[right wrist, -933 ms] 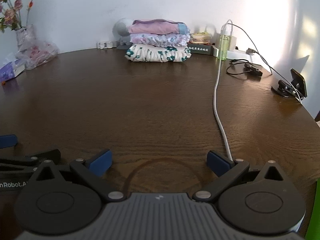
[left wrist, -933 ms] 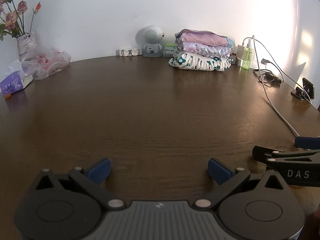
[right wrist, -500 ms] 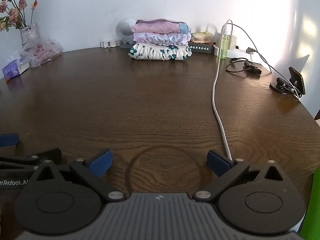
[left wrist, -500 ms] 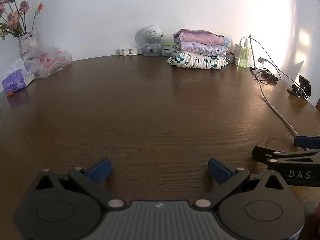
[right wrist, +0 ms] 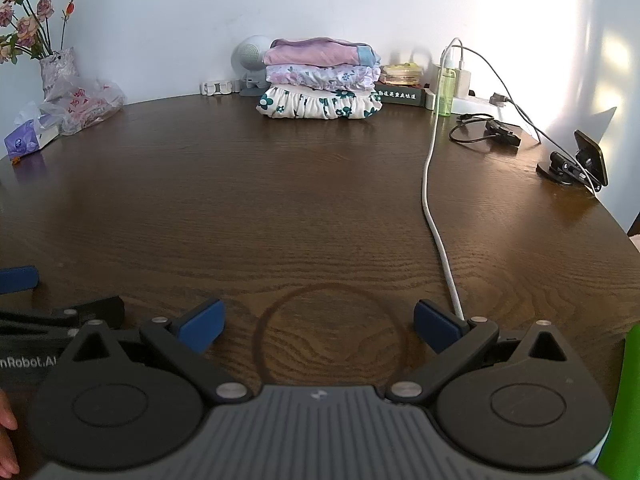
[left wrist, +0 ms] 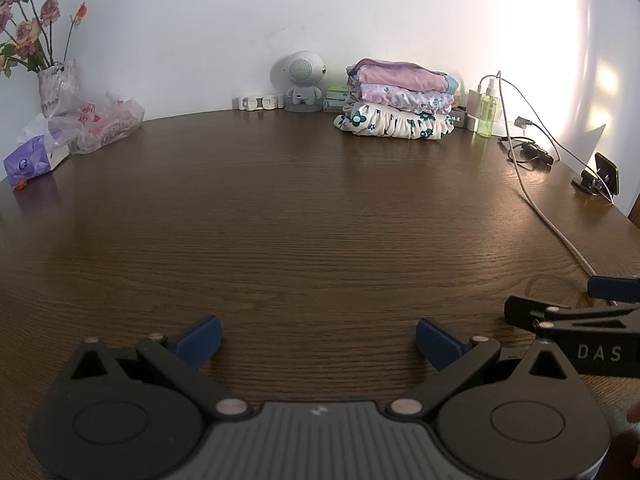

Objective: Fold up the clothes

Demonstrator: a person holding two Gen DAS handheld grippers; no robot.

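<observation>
A stack of three folded clothes [left wrist: 396,104] lies at the far edge of the round brown table [left wrist: 304,216], by the wall; it also shows in the right wrist view [right wrist: 320,80]. The top piece is pink, the middle floral lilac, the bottom white with dark green flowers. My left gripper [left wrist: 318,340] is open and empty, low over the near table edge. My right gripper [right wrist: 318,326] is open and empty beside it, over a ring mark in the wood. Each gripper shows at the side of the other's view.
A white cable [right wrist: 434,208] runs from a charger at the back to the right gripper's right finger. A green spray bottle [left wrist: 488,114], a phone on a stand [right wrist: 580,160], a small robot speaker [left wrist: 302,86], a flower vase [left wrist: 56,84], a plastic bag and a tissue box [left wrist: 34,160] ring the table.
Both grippers have drawn back a little from the stack, which looks smaller and farther. Both jaws stay open.
</observation>
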